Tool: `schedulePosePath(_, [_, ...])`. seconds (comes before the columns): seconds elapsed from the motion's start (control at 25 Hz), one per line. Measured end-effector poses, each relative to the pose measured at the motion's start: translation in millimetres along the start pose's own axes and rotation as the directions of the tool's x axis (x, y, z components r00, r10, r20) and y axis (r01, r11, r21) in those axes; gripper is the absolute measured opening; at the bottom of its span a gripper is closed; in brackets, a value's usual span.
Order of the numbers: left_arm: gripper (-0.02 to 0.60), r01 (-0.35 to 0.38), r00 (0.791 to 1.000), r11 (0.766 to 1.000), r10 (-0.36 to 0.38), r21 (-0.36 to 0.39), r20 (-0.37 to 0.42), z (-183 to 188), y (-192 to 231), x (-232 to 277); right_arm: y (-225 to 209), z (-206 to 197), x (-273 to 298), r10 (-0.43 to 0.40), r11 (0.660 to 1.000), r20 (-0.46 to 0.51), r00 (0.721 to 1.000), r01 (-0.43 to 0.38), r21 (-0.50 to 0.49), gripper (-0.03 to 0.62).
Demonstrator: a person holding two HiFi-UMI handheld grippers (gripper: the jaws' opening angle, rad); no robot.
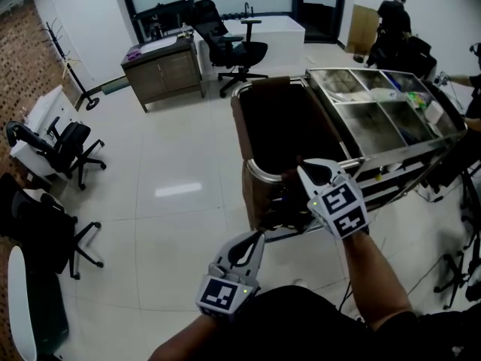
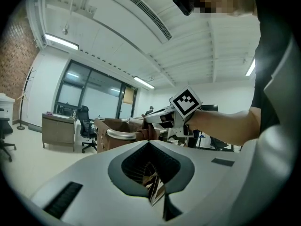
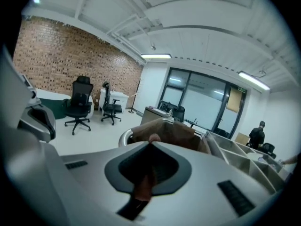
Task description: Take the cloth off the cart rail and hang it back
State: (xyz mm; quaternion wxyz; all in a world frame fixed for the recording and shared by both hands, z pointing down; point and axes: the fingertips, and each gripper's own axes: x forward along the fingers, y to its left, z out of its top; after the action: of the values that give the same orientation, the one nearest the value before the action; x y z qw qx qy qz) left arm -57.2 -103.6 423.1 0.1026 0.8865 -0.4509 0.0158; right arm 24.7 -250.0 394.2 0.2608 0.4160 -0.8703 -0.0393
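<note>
A brown cloth (image 1: 274,122) hangs over the chrome rail (image 1: 259,173) at the near end of a steel cart. My right gripper (image 1: 299,168) reaches onto that rail. In the right gripper view its jaws (image 3: 151,142) stand shut with a fold of the cloth (image 3: 174,133) pinched between them, just above the rail (image 3: 123,136). My left gripper (image 1: 259,235) is lower and closer to my body, short of the cart. Its jaws (image 2: 149,141) meet at the tips with nothing in them. From there the right gripper (image 2: 146,126) shows at the cloth (image 2: 149,133) and rail (image 2: 120,134).
The cart's steel trays (image 1: 391,115) stretch away to the right. A desk (image 1: 161,70) and black office chairs (image 1: 237,47) stand at the back, and more chairs (image 1: 68,149) at the left. A person (image 1: 394,17) is at the far right. Tripod legs (image 1: 458,269) stand to my right.
</note>
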Motion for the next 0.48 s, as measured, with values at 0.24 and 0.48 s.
schedulePosePath(0.24, [0.0, -0.007, 1.0, 1.0, 0.007, 0.004, 0.013, 7, -5, -3, -27, 43, -46, -0.035, 0.984, 0.235, 0.971, -0.008, 0.179, 0.023])
schedulePosePath(0.48, [0.0, -0.008, 1.0, 1.0, 0.008, 0.019, 0.026, 16, -13, -1, -48, 89, -119, -0.039, 0.937, 0.496, 0.868, -0.14, 0.319, 0.023])
